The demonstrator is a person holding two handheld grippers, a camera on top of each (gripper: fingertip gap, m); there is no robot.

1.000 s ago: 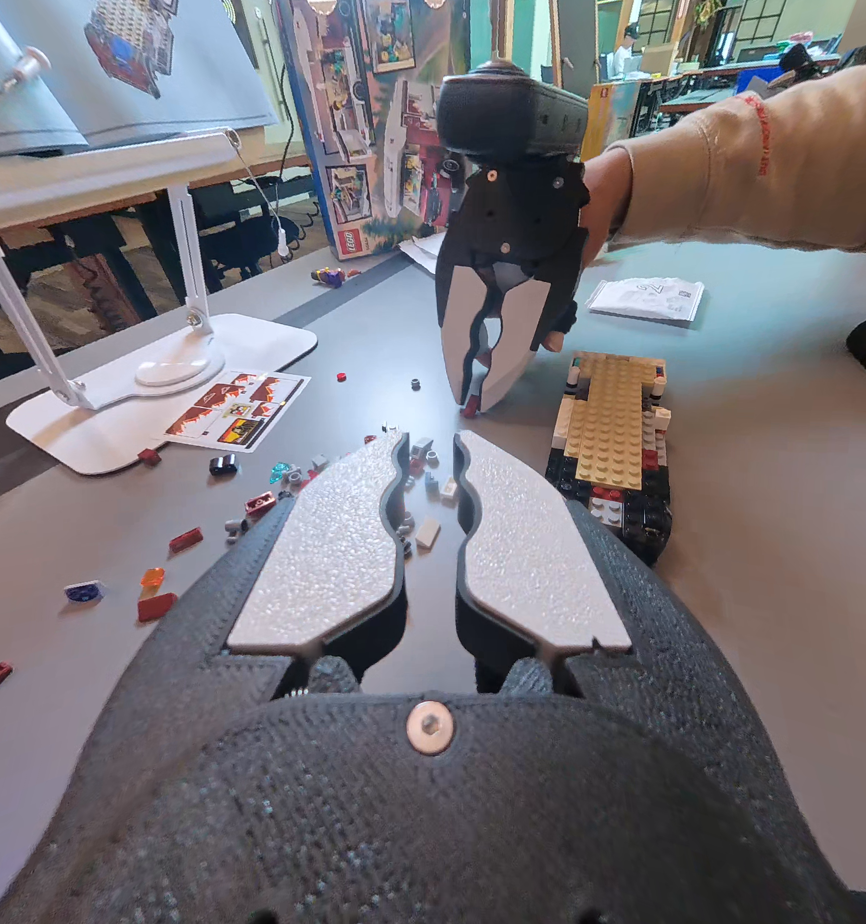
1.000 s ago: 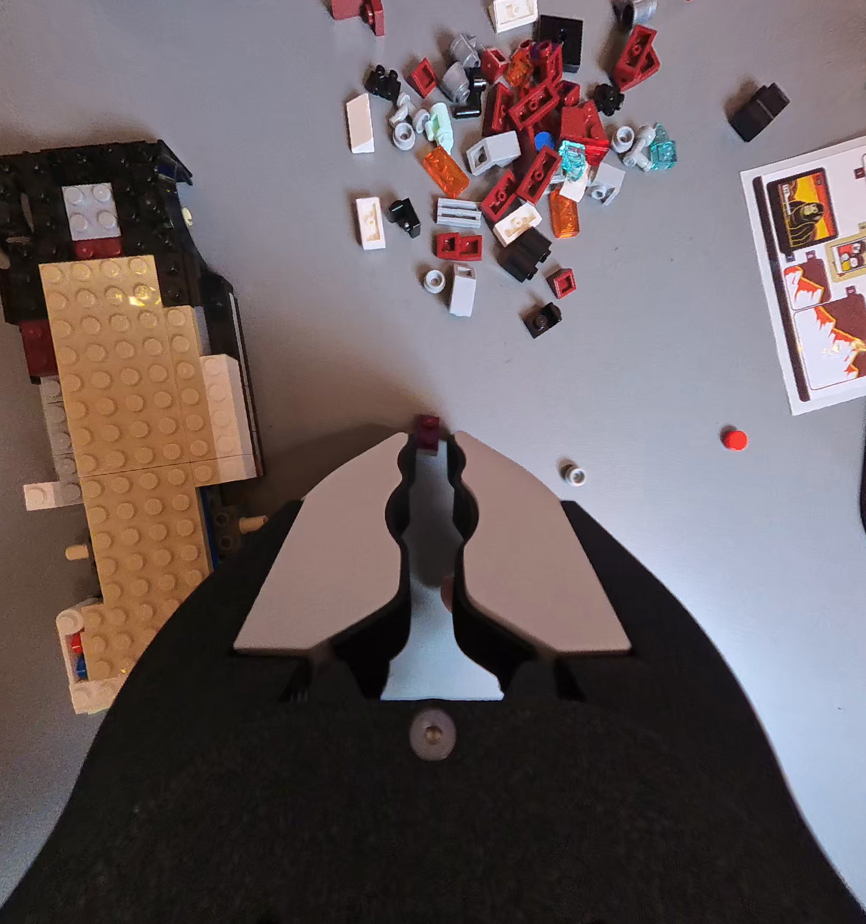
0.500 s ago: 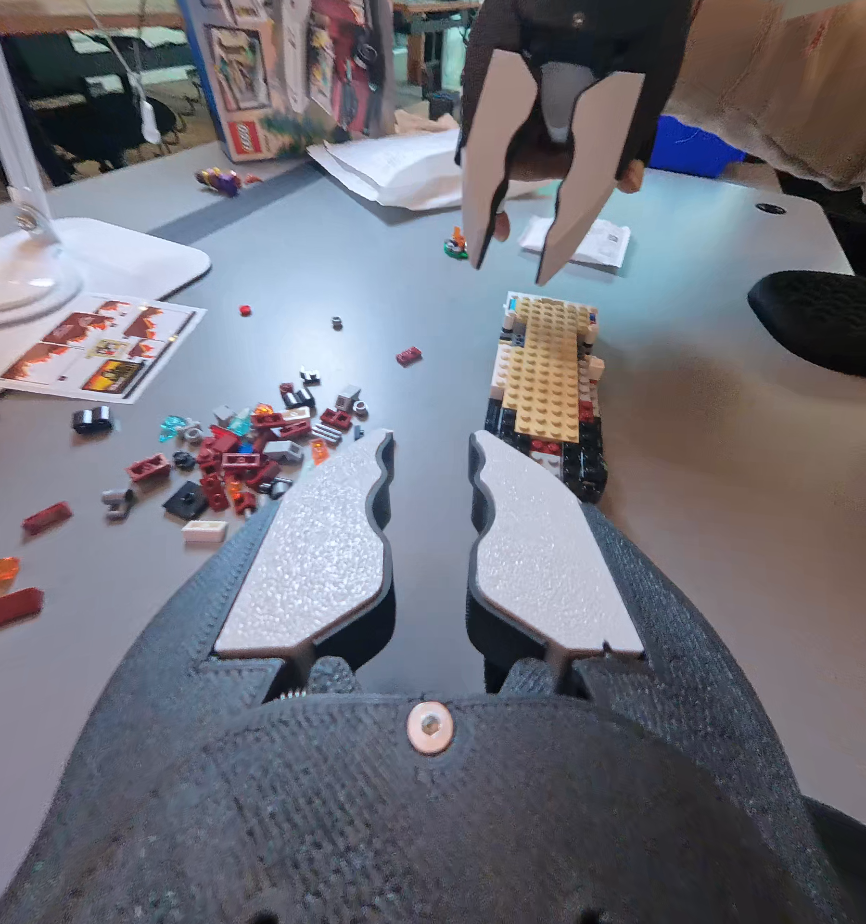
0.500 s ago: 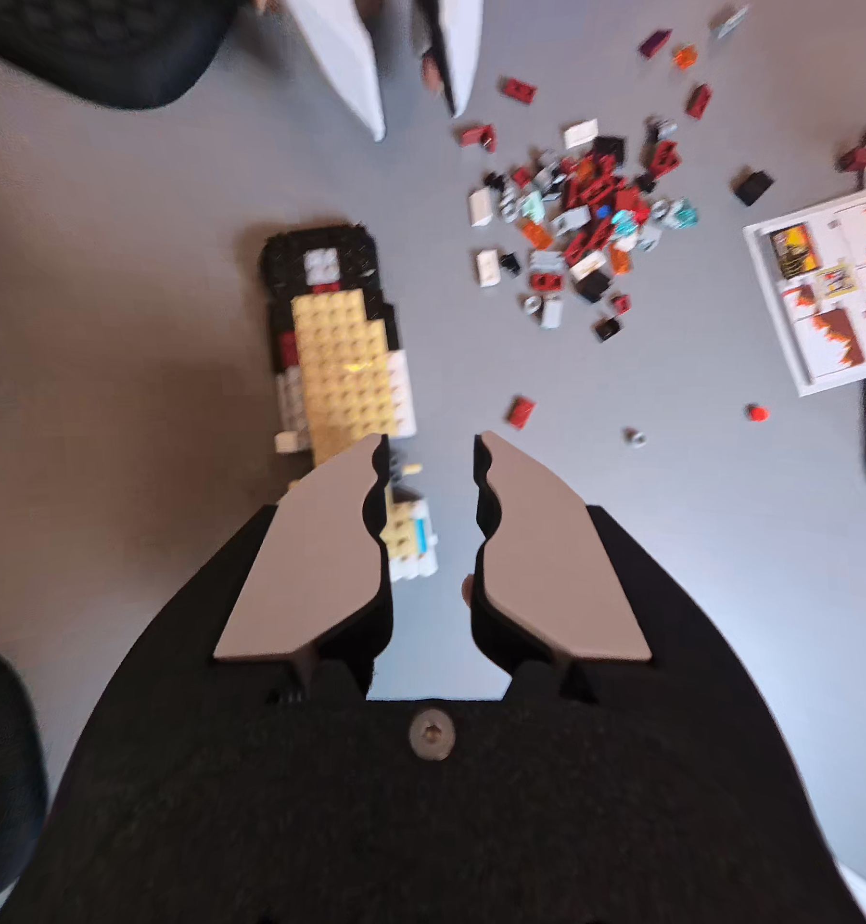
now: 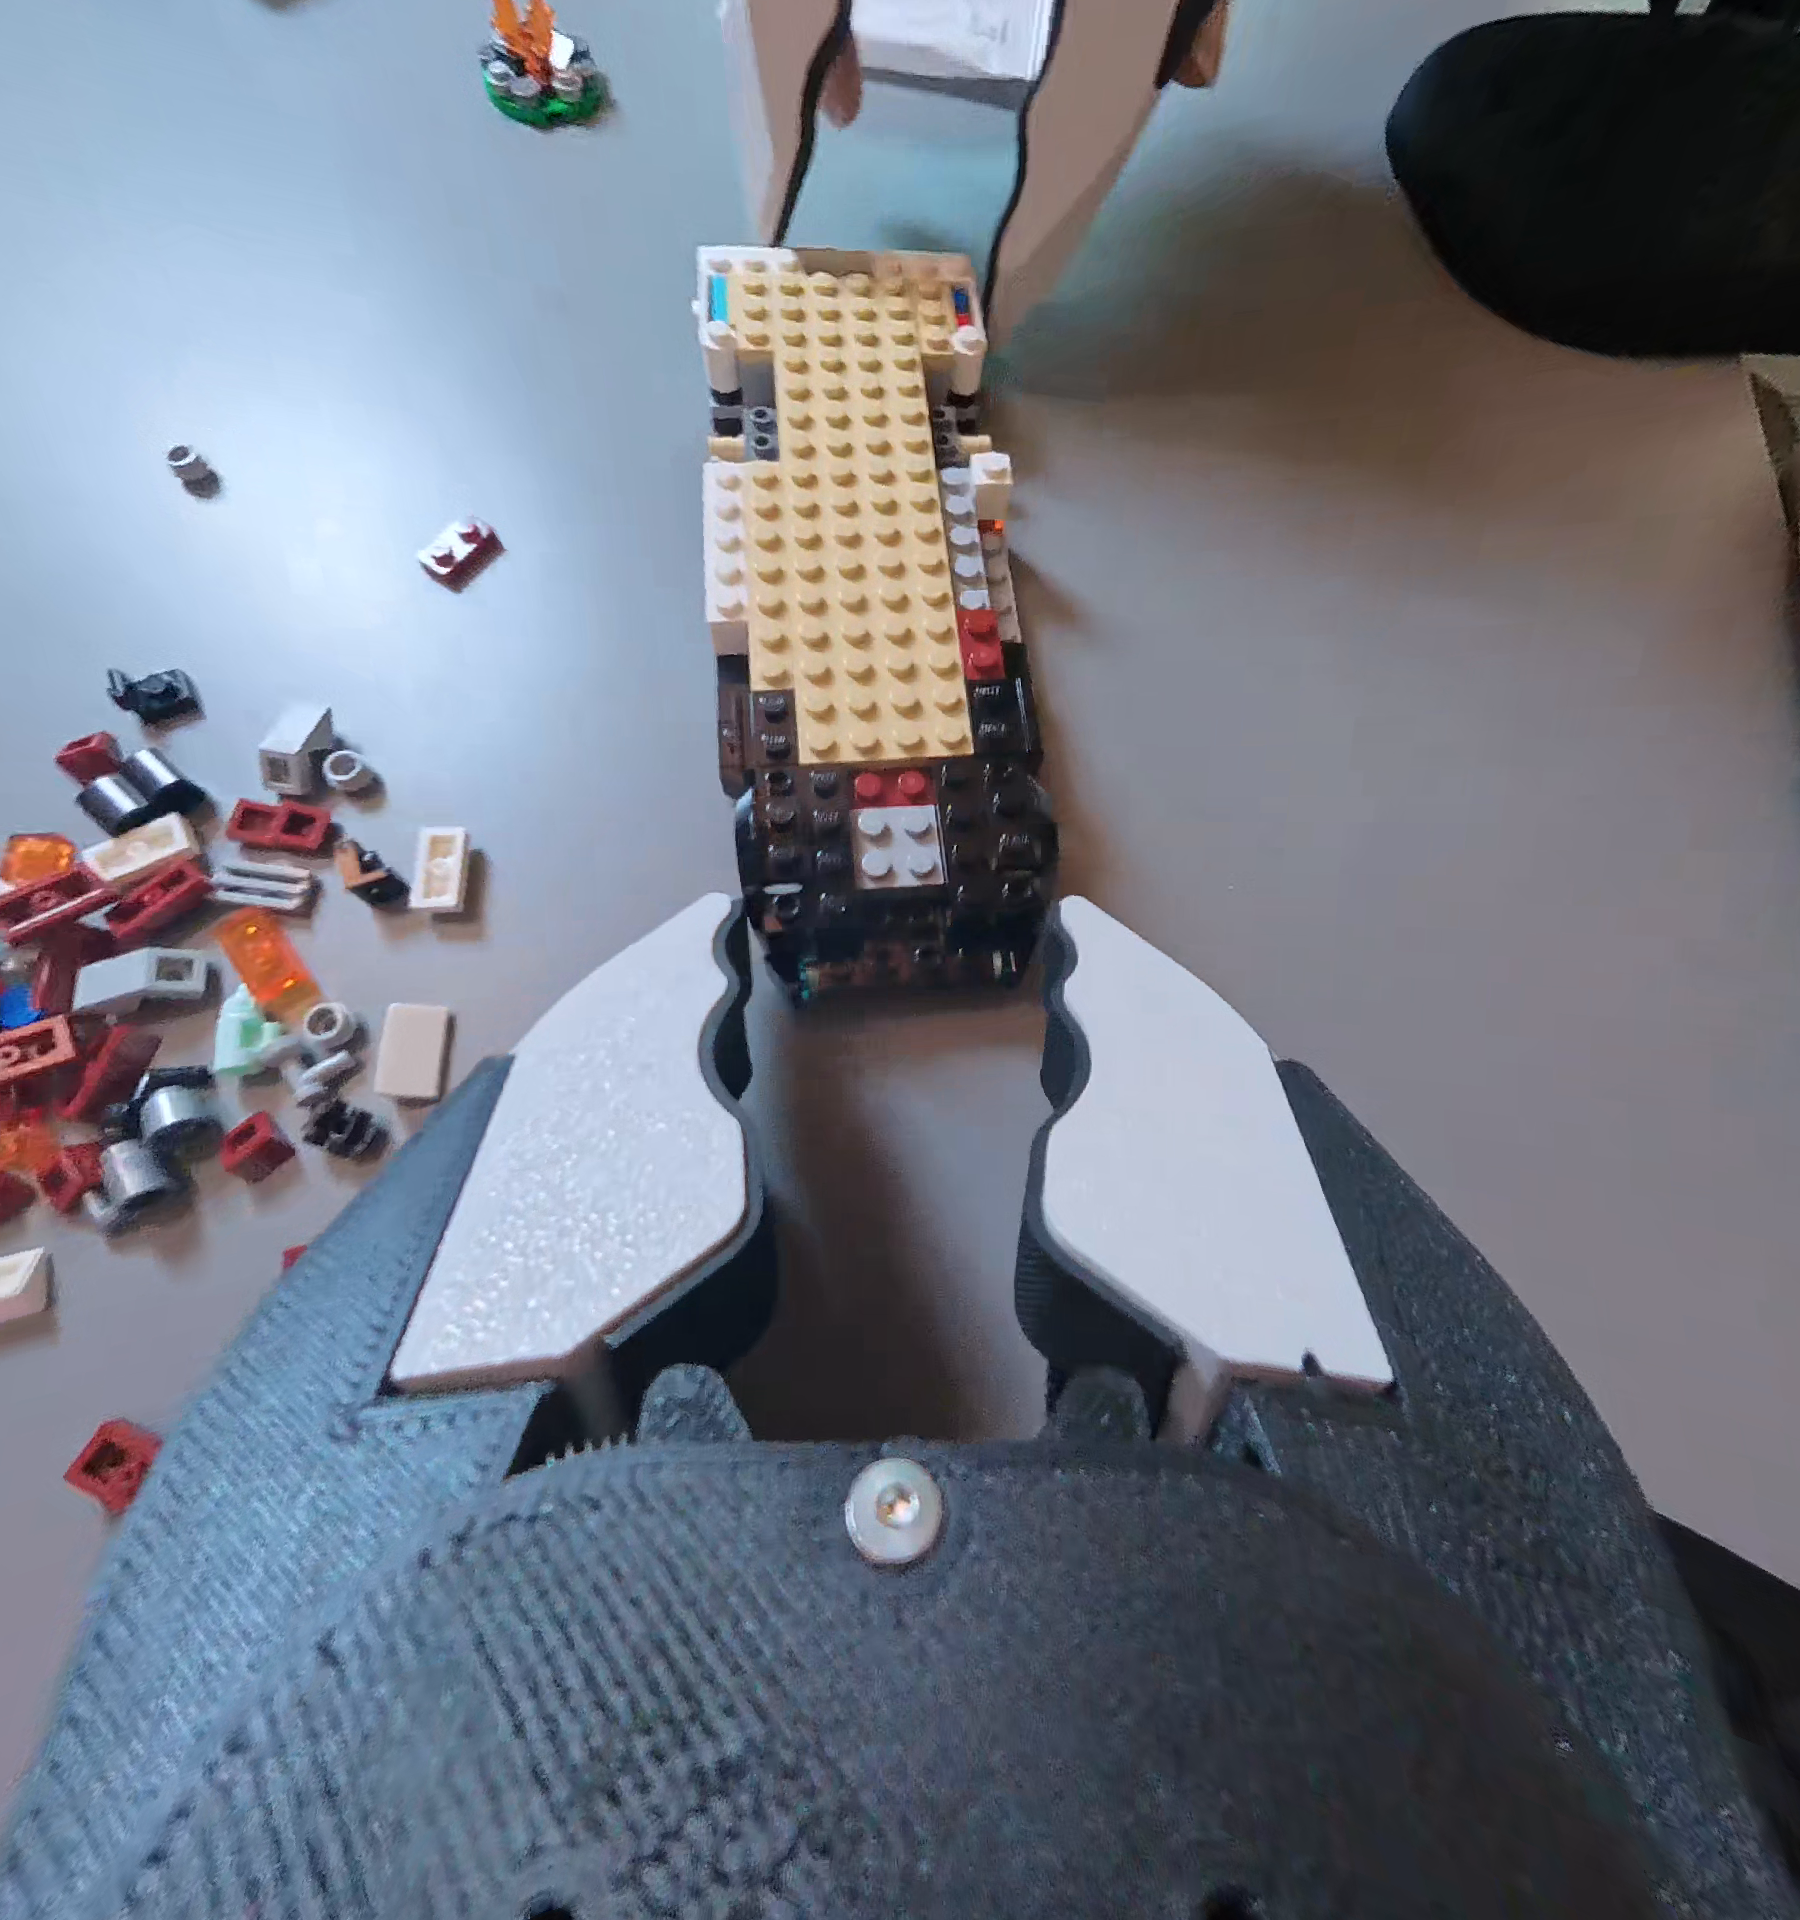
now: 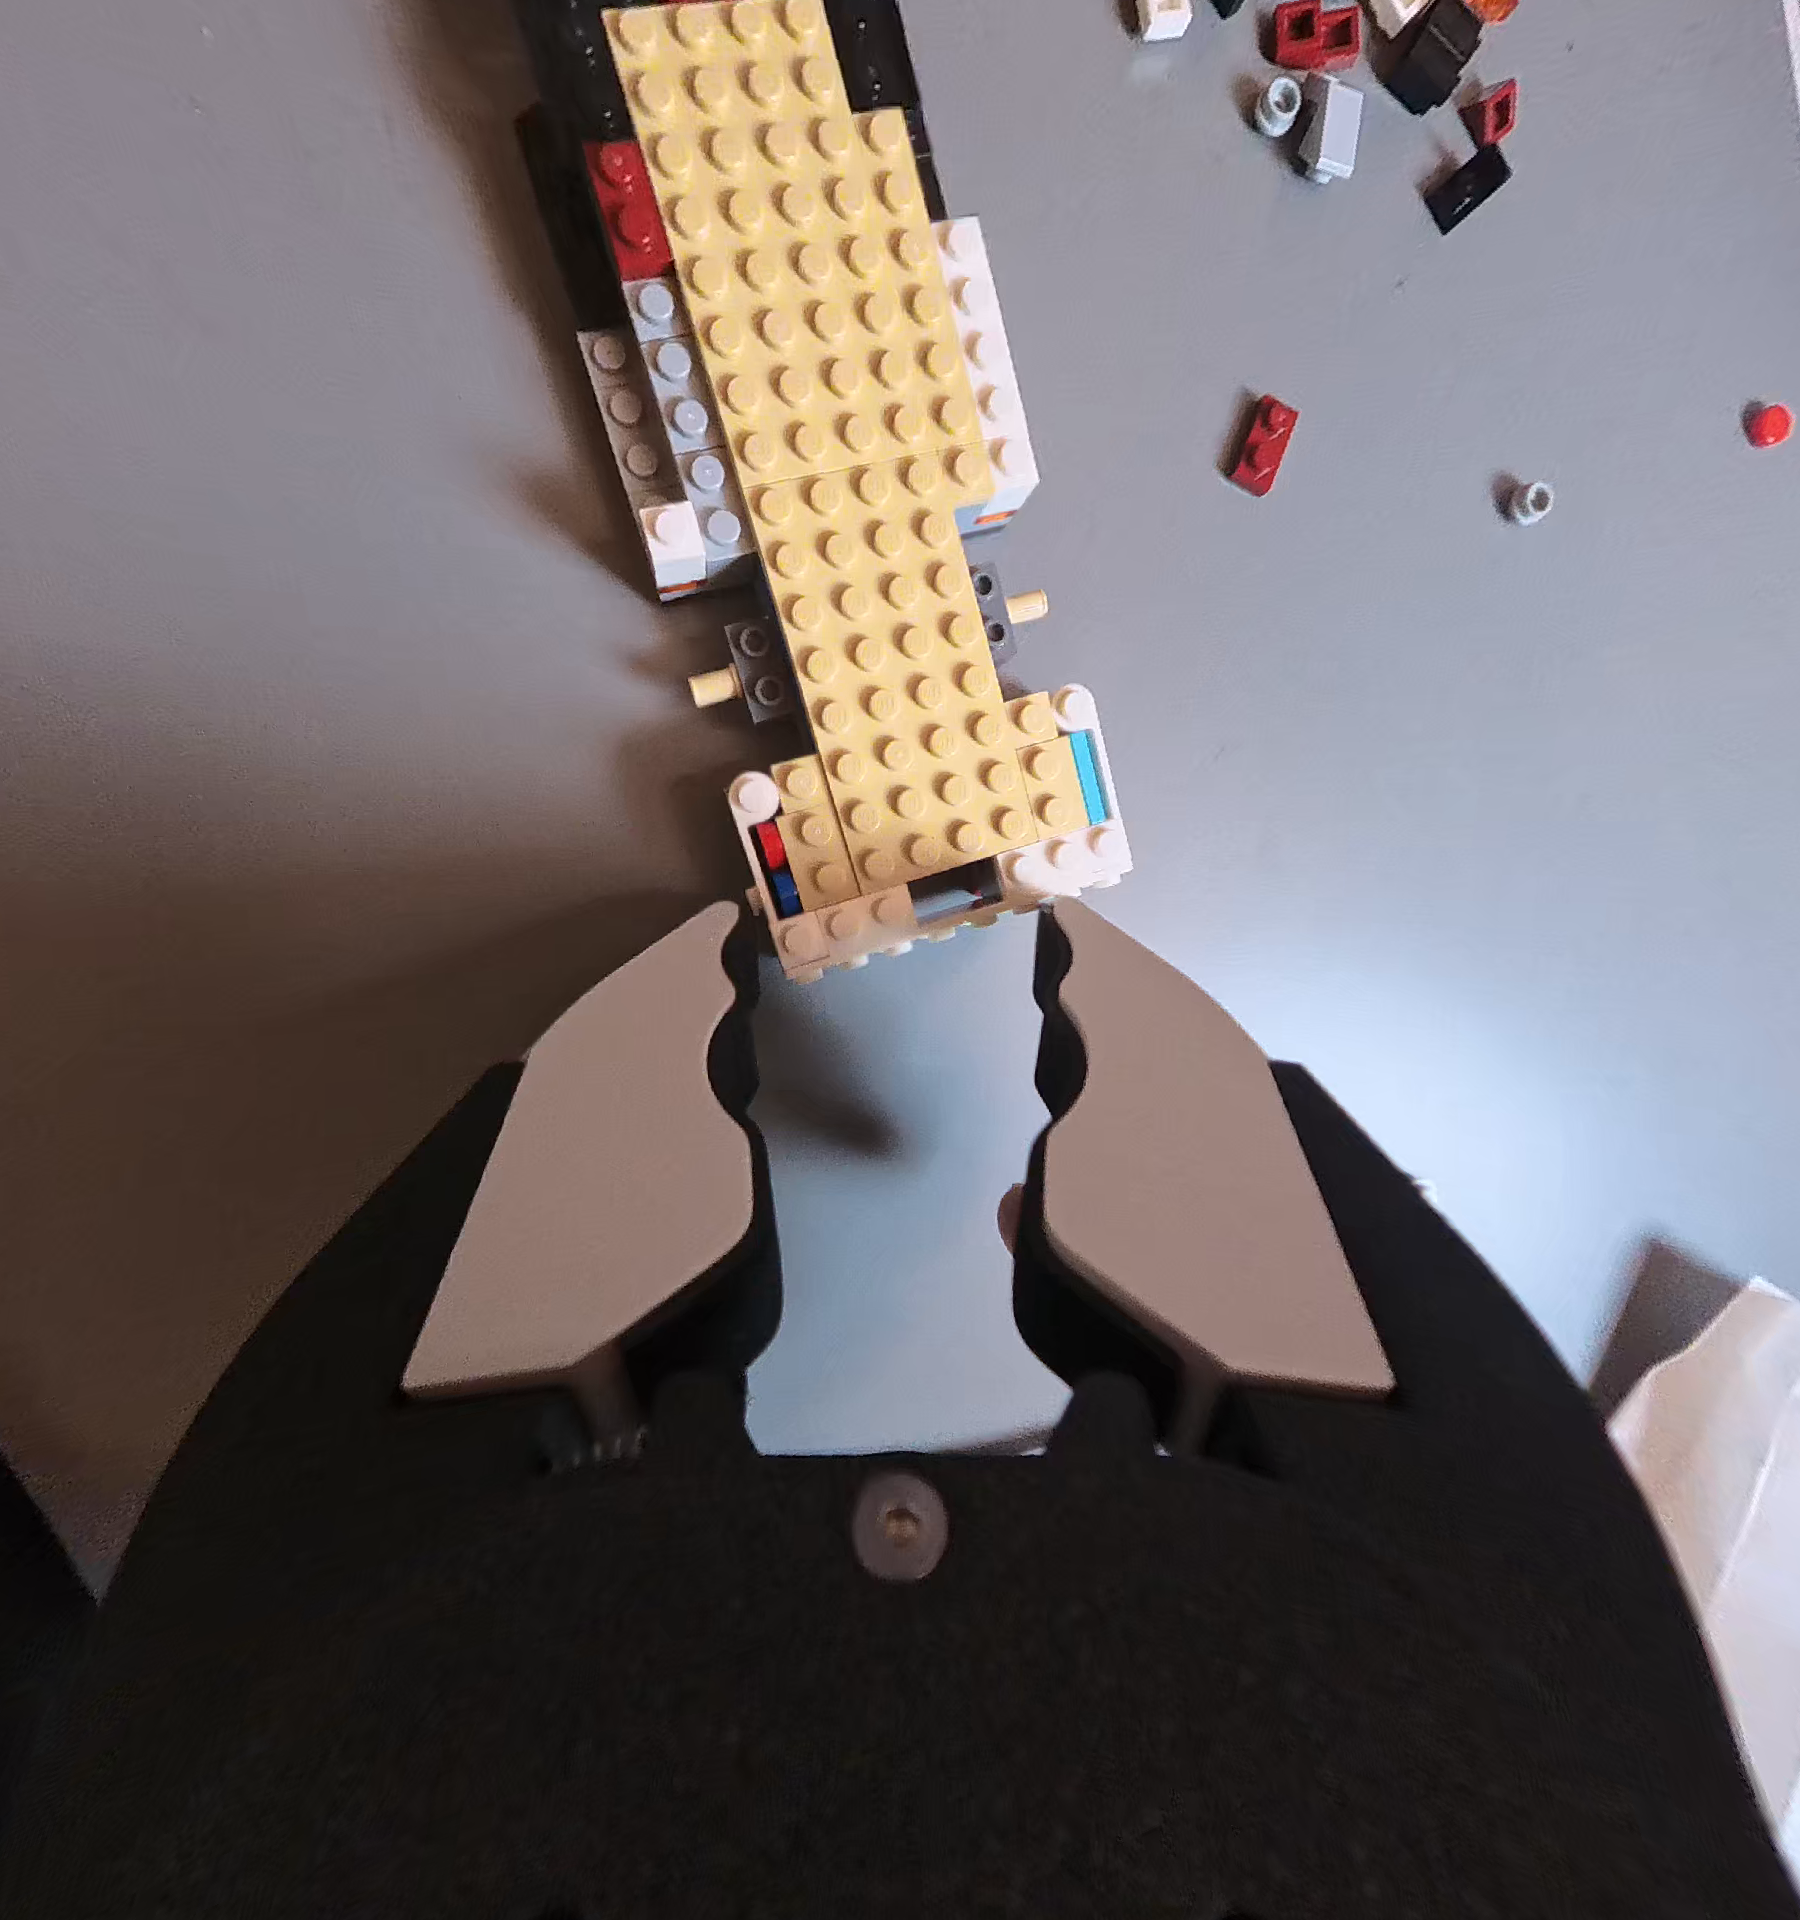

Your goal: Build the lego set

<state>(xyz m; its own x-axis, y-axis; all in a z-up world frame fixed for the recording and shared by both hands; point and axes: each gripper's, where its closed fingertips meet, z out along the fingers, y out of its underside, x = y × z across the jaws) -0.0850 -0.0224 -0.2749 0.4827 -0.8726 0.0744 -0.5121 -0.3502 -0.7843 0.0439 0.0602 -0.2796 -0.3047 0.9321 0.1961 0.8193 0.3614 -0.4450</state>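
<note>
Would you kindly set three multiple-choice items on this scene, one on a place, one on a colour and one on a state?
1. The loose brick pile, in the left wrist view, lies where from the brick model?
A left
B right
C on top

2. The model's large studded top plate is
A green
B tan
C blue

3. The left claw is
A shut on a red brick
B open at the model's black end
C shut, bare

Key: 1 A, the pile sits left of the model; 2 B, the studs are tan; 3 B, its fingers stand apart either side of the black end.
</note>
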